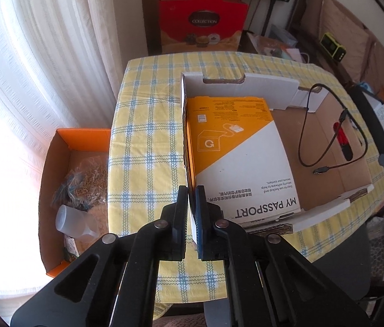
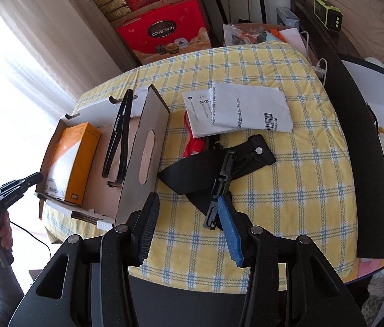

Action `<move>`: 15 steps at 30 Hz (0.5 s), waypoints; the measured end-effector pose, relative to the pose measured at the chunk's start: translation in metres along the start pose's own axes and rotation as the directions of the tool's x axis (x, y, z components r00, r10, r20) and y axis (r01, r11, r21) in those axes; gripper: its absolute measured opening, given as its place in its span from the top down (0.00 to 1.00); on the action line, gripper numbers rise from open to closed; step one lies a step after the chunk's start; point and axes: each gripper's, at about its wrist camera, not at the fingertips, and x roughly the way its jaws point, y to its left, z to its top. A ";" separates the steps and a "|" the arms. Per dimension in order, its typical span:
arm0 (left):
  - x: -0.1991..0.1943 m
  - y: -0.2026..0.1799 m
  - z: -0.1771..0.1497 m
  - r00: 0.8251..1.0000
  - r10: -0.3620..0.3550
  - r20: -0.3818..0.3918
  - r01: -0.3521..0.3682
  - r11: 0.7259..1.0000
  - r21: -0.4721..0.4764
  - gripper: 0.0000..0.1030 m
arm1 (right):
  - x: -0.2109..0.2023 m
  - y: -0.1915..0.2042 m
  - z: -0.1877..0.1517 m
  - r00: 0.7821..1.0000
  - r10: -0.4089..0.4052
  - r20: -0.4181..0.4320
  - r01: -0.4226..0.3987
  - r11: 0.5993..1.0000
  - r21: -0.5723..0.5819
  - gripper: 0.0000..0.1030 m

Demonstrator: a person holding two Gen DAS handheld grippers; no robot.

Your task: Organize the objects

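One box wall (image 1: 183, 125) between closed left tongs (image 1: 192, 215).

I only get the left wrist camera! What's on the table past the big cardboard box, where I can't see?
Observer: White leaflets lie on the checked cloth, just past the cardboard box.
Operator: Ooh, anything else there?
Observer: A flat black pouch with a snap lies in front of the leaflets.
Operator: Is my other gripper holding something?
Observer: No. The right gripper has its jaws open and empty above the cloth.
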 end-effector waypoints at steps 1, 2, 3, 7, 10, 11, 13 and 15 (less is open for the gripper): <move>0.000 0.001 0.000 1.000 0.001 0.001 -0.001 1.000 0.000 0.96 | -0.001 -0.003 0.001 1.000 -0.011 0.005 0.011 1.000 0.005 0.55; 0.000 0.001 -0.001 1.000 0.001 0.003 -0.001 1.000 0.001 0.96 | -0.002 -0.006 0.003 1.000 -0.024 0.012 0.024 1.000 0.013 0.55; 0.000 0.001 -0.002 1.000 -0.002 0.006 0.002 1.000 0.000 0.96 | -0.003 -0.011 0.005 0.999 -0.036 0.019 0.035 0.999 0.023 0.55; 0.000 0.003 -0.004 1.000 -0.008 0.013 0.008 1.000 -0.003 0.95 | -0.004 -0.029 0.015 0.997 -0.064 0.035 0.062 0.996 0.064 0.55; 0.000 0.002 -0.005 1.000 -0.006 0.017 0.006 1.000 -0.003 0.96 | 0.003 -0.040 0.022 0.994 -0.104 0.028 0.101 0.992 0.078 0.55; 0.000 0.002 -0.005 1.000 -0.005 0.019 0.005 1.000 -0.002 0.95 | 0.006 -0.043 0.025 0.993 -0.114 0.023 0.112 0.990 0.088 0.55; -0.001 0.000 -0.005 1.000 0.002 0.023 -0.002 1.000 0.002 0.95 | 0.011 -0.046 0.028 0.995 -0.101 0.016 0.099 0.990 0.102 0.55; -0.001 0.001 -0.005 1.000 0.000 0.026 0.000 1.000 -0.003 0.96 | 0.012 -0.041 0.030 0.999 -0.036 0.013 0.035 0.995 0.098 0.55</move>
